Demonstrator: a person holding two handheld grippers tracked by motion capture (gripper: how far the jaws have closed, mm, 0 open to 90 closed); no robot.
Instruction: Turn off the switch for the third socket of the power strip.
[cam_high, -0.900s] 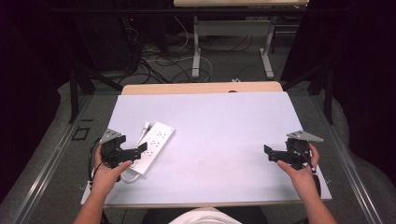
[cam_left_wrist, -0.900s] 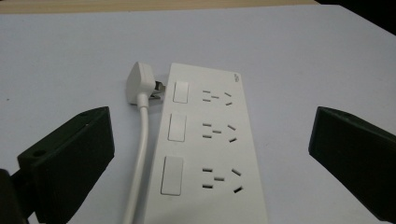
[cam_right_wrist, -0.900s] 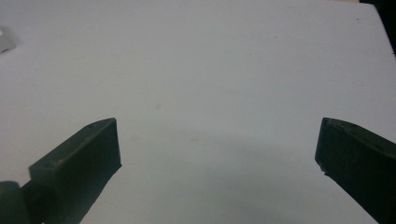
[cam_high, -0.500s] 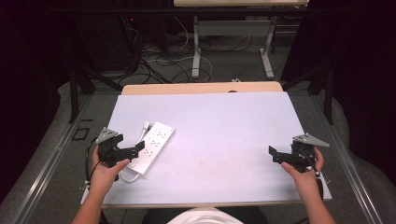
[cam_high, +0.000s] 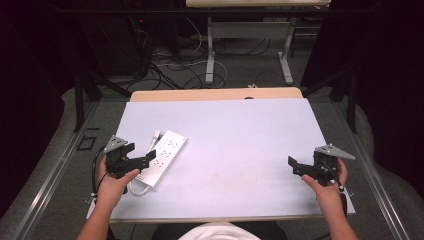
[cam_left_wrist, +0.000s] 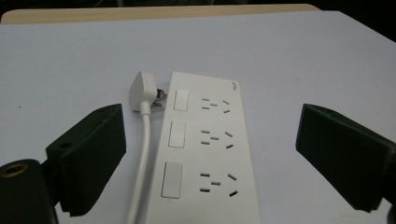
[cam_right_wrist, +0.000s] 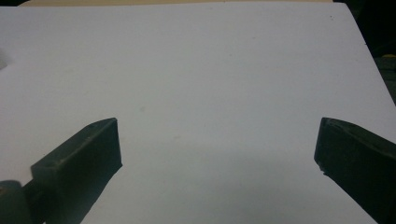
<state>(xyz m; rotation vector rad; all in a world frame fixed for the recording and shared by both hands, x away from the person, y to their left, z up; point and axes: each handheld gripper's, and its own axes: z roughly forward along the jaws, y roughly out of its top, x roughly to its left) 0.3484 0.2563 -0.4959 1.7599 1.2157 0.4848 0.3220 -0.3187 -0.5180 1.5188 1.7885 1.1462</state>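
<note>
While the left gripper (cam_high: 145, 159) is hovering wide open over the near end of the white power strip (cam_high: 162, 157), nothing is sitting between its pads. Over at the table's (cam_high: 235, 130) right edge, the right gripper (cam_high: 294, 166) is also gaping open above bare surface.

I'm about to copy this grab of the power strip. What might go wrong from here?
The white cable lies between the open left gripper's fingers, beside the power strip, so closing may pinch it too. The plug sits only partly in its socket and may pull loose when lifted.

A pale grey rectangular tabletop (cam_high: 240, 135) has a light wooden strip (cam_high: 215, 94) along its far edge. Beyond it, tangled cables (cam_high: 165, 65) lie on grey floor beneath a white metal-legged desk (cam_high: 250, 30), in darkness.
</note>
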